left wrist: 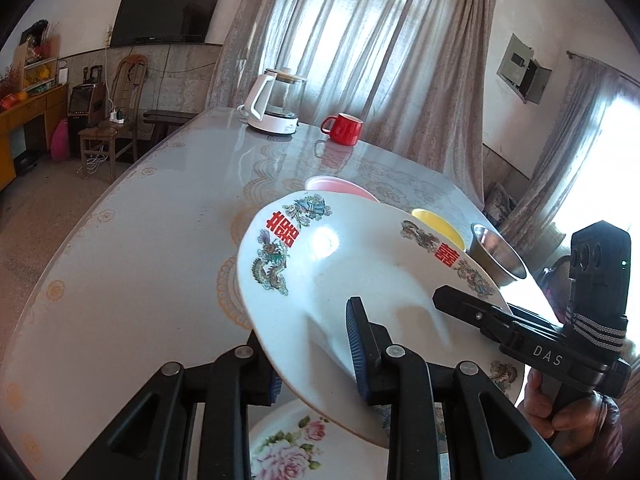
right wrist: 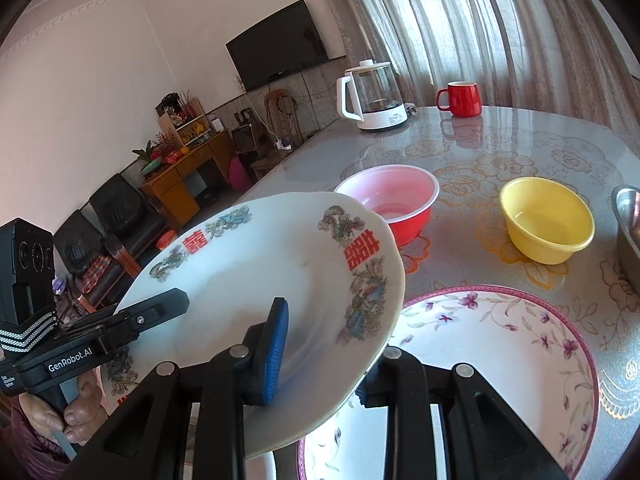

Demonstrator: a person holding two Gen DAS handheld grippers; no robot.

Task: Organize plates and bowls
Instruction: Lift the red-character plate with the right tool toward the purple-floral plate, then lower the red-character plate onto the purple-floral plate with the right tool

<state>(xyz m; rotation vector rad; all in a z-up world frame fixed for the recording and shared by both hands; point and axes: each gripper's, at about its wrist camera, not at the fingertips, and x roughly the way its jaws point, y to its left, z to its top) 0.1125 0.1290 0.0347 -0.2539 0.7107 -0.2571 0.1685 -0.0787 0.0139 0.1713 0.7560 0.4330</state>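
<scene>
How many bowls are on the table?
3: a pink bowl farthest left, a yellow bowl beside it, and a steel bowl cut off at the right edge. The lifted plate may hide others.

A home living room: wall-mounted TV, black armchairs, curtains, a dining table.

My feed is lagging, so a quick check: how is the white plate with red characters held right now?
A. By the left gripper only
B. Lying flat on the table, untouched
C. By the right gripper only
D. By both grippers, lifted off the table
D: the left gripper and right gripper each clamp the white plate, tilted above the table.
</scene>
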